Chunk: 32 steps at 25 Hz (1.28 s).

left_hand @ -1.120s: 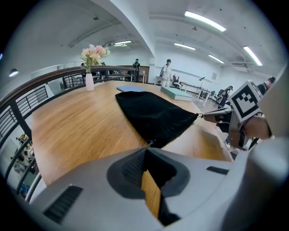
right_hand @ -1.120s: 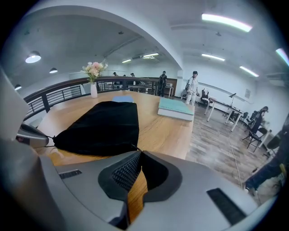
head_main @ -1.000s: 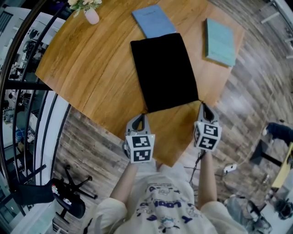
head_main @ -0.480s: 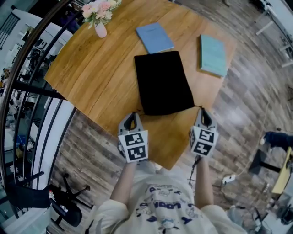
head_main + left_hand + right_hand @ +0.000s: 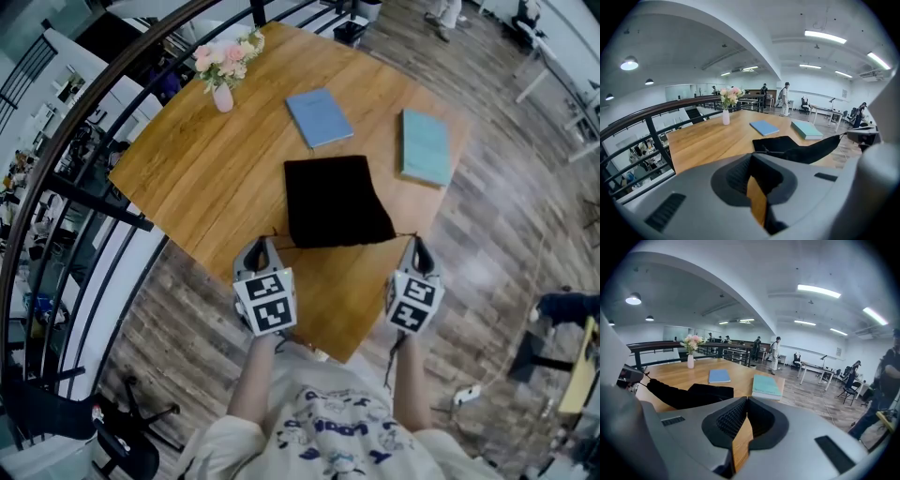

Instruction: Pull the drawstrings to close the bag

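Note:
A black drawstring bag (image 5: 336, 201) lies on the wooden table (image 5: 206, 178), its near edge raised off the top and stretched between my two grippers. My left gripper (image 5: 263, 249) is shut on the left drawstring at the bag's near left corner. At the near right corner my right gripper (image 5: 419, 247) is shut on the other drawstring (image 5: 404, 234). In the left gripper view the bag (image 5: 808, 147) hangs across to the right gripper (image 5: 869, 136). The right gripper view has the bag (image 5: 689, 394) running left to the left gripper (image 5: 628, 373). Both cords look taut.
A blue notebook (image 5: 320, 116) and a teal book (image 5: 426, 147) lie beyond the bag. A vase of flowers (image 5: 223, 94) stands at the far left corner. A black railing (image 5: 84, 178) runs along the table's left side. People stand far off in the room.
Both grippers have risen and drawn back toward me with the cords. The bag's near edge has lifted off the table and the bag now looks shorter and bunched at that edge.

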Tool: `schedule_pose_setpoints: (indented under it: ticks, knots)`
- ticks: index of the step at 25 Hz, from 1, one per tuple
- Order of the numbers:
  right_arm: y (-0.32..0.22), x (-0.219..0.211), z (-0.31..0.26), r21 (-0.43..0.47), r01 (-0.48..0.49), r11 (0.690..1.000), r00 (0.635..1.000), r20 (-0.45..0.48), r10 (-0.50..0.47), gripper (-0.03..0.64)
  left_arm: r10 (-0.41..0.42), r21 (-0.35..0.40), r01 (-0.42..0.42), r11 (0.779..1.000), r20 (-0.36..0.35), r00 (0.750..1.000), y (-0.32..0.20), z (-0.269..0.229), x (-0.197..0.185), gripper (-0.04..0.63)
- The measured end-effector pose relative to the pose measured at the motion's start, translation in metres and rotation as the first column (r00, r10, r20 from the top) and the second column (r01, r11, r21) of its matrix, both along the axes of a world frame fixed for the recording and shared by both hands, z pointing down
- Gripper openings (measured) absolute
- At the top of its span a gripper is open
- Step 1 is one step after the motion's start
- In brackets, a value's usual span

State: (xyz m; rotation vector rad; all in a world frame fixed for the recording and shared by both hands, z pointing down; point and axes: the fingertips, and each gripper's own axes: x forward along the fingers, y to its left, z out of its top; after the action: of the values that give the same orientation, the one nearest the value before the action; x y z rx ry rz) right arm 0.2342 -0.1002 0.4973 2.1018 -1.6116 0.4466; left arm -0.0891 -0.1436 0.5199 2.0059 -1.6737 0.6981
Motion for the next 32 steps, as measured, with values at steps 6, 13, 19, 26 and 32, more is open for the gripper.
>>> schedule_pose_setpoints:
  ticks: [6,13,19,26,32]
  knots:
    - [0.002,0.008,-0.017,0.031,-0.067,0.997,0.998,0.002,0.067,0.006,-0.056,0.031,0.055,0.998,0.013,0.998,-0.005,-0.018,-0.016,0.002]
    - [0.001,0.016,-0.034,0.060,-0.134,0.989,0.991,-0.003,0.134,0.006,-0.131,0.061,0.129,0.990,0.030,0.991,-0.013,-0.032,-0.035,0.003]
    - [0.004,0.027,-0.043,0.067,-0.190,0.979,0.981,-0.011,0.191,0.005,-0.161,0.075,0.158,0.985,0.043,0.986,-0.020,-0.042,-0.050,0.002]
    - [0.004,0.040,-0.049,0.087,-0.235,0.968,0.972,0.006,0.235,0.005,-0.228,0.071,0.226,0.972,0.030,0.973,-0.025,-0.049,-0.075,0.003]
    - [0.007,0.050,-0.049,0.091,-0.262,0.961,0.965,0.018,0.261,0.003,-0.286,0.064,0.283,0.957,0.035,0.958,-0.025,-0.049,-0.096,0.003]
